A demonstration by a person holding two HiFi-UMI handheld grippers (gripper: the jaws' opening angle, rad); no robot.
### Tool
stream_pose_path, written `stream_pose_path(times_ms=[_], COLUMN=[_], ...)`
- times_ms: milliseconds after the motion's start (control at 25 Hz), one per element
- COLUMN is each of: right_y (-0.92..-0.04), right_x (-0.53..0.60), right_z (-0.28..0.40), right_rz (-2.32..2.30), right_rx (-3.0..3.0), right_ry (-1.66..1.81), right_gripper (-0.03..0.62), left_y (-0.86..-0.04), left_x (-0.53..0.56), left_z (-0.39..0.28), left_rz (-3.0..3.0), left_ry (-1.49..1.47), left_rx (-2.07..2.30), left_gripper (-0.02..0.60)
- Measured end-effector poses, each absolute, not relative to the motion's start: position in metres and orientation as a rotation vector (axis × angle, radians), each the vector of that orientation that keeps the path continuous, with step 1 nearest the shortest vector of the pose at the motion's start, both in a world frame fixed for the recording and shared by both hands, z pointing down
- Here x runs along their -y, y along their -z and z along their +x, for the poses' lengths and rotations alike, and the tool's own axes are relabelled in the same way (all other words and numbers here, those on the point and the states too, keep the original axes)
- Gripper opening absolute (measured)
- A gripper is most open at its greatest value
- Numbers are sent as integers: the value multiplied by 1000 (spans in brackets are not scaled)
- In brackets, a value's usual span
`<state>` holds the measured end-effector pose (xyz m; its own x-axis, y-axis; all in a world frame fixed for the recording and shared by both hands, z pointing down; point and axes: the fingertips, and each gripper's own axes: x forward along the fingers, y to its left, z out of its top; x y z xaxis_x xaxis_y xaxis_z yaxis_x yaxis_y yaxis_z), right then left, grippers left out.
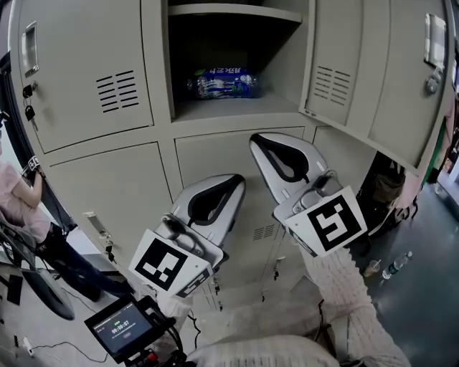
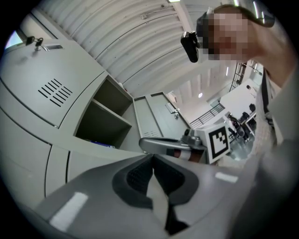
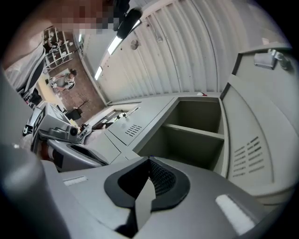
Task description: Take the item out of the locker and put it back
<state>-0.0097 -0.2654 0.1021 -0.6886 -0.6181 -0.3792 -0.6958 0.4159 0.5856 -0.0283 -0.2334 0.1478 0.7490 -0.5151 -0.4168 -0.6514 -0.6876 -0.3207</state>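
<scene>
So, left tongs [image 1: 233, 185] and right tongs [image 1: 264, 143] are clenched, nothing gripped | both are held below the open locker [image 1: 215, 123] | blue-wrapped item [image 1: 222, 82] is seen on its shelf

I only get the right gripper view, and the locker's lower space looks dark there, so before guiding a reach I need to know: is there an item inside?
Observer: Yes. From the head view, a clear bottle with a blue label lies on its side under the shelf of the open locker.
Operator: Is the other gripper carrying anything?
Observer: No. The left gripper has its jaws together with nothing between them.
Operator: Where do both grippers sit relative to the opening?
Observer: Both are below it, in front of the closed doors underneath. The right gripper is the higher one and nearer the opening.
</scene>
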Motion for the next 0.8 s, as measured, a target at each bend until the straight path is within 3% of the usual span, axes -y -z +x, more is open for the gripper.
stream_pose_path(times_ms=[600, 800], right_y=[-38, -36], right_x=[320, 341], right_z=[-59, -70], right_rz=[-1253, -1263], right_rx=[-2899, -2993], right_ry=[-1586, -1790], right_gripper=[3, 100], left_y=[-93, -89], left_x=[235, 230], left_z=[-22, -22], left_rz=[-2400, -2386], left_ry=[-526, -520], left_rx=[-880, -860], left_gripper=[9, 9])
